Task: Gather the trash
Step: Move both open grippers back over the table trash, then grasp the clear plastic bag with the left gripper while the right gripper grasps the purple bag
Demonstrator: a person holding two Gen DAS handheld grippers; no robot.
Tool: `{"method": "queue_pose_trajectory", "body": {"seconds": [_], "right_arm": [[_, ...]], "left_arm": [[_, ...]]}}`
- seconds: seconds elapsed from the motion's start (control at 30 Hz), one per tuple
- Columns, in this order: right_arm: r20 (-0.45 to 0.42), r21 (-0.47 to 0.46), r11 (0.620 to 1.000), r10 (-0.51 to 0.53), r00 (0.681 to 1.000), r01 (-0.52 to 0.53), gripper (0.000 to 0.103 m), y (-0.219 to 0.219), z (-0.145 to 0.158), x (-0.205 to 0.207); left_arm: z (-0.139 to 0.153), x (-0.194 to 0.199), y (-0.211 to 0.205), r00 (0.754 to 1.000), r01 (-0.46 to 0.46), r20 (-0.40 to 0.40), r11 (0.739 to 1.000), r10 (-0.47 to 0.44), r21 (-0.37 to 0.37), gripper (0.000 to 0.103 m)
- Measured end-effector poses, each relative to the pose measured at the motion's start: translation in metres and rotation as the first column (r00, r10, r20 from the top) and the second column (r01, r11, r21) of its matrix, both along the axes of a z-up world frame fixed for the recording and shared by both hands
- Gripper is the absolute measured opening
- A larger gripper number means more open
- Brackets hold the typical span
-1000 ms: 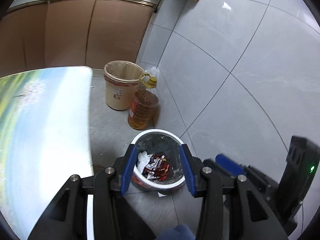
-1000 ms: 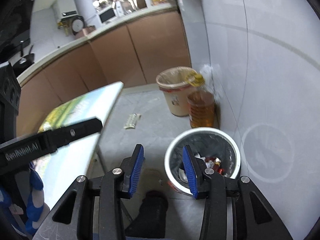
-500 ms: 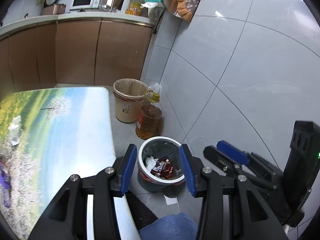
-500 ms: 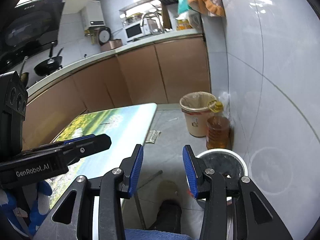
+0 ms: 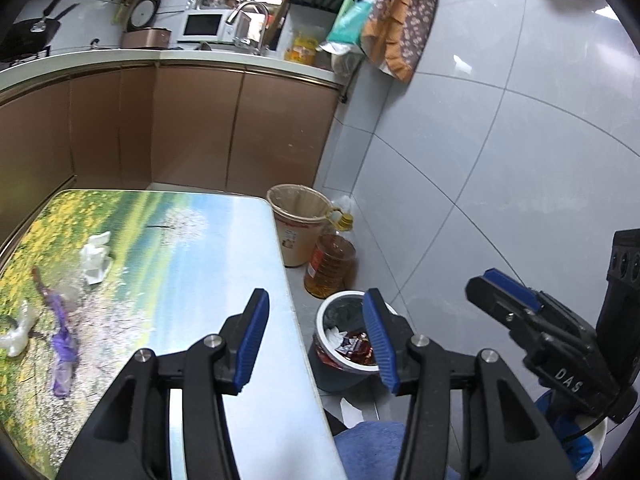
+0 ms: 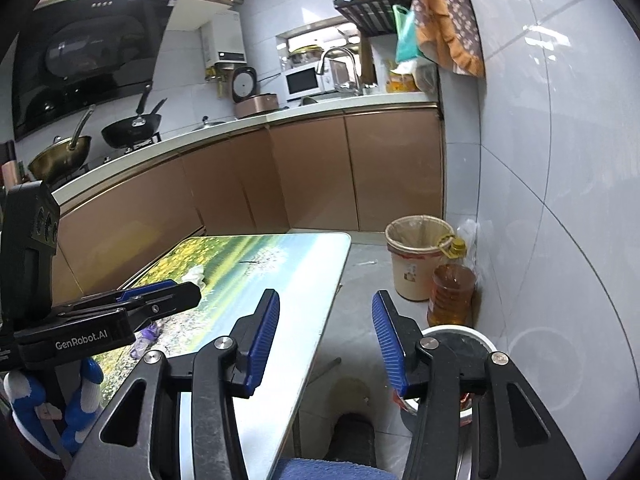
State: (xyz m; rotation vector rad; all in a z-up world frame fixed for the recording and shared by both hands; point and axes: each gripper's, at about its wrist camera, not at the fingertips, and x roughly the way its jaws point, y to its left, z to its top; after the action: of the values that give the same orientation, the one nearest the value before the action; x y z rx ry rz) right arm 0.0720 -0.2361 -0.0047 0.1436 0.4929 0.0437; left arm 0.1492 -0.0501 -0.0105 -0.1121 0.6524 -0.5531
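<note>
Both hand-held grippers [image 5: 316, 338] [image 6: 325, 336] now higher, empty, opening; crumpled white wrapper [image 5: 95, 257] on table [image 5: 224, 248].

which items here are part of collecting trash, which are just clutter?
Job:
- crumpled white paper on the table
- purple wrapper
- clear plastic scrap
- small trash bin, wrappers inside
- left gripper, right gripper: open, empty, jaws just widened

Lying about:
- beige bucket
- oil bottle
- microwave
- pans
</note>
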Motion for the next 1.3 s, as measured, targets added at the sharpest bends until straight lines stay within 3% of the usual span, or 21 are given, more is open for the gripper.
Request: {"method": "queue_pose_trajectory", "body": {"seconds": [0.4, 0.77, 0.87, 1.03, 1.3], "right_arm": [[-0.039, -0.03, 0.994, 0.105, 0.994, -0.106, 0.048, 0.047, 0.004, 0.018], [-0.143, -0.024, 0.969, 0.241, 0.96, -0.247, 0.048, 0.116, -0.02, 0.071], [-0.183, -0.022, 0.952, 0.297, 0.937, -0.306, 0.048, 0.145, -0.032, 0.091], [-0.257, 0.014, 0.906, 0.413, 0.874, -0.424, 0.048, 0.204, -0.061, 0.128], [-0.376, 0.097, 0.833, 0.537, 0.755, -0.544, 0.048, 0.284, -0.115, 0.176]], "left_arm": [[-0.013, 0.009, 0.098, 0.992, -0.13, -0.003, 0.991, 0.13, 0.014, 0.048], [-0.051, 0.038, 0.225, 0.953, -0.299, -0.014, 0.945, 0.303, 0.135, 0.052], [-0.065, 0.05, 0.252, 0.939, -0.336, -0.004, 0.918, 0.345, 0.212, 0.053], [-0.095, 0.076, 0.282, 0.929, -0.341, -0.036, 0.89, 0.368, 0.302, 0.053], [-0.133, 0.103, 0.294, 0.921, -0.328, -0.094, 0.882, 0.379, 0.339, 0.053]]}}
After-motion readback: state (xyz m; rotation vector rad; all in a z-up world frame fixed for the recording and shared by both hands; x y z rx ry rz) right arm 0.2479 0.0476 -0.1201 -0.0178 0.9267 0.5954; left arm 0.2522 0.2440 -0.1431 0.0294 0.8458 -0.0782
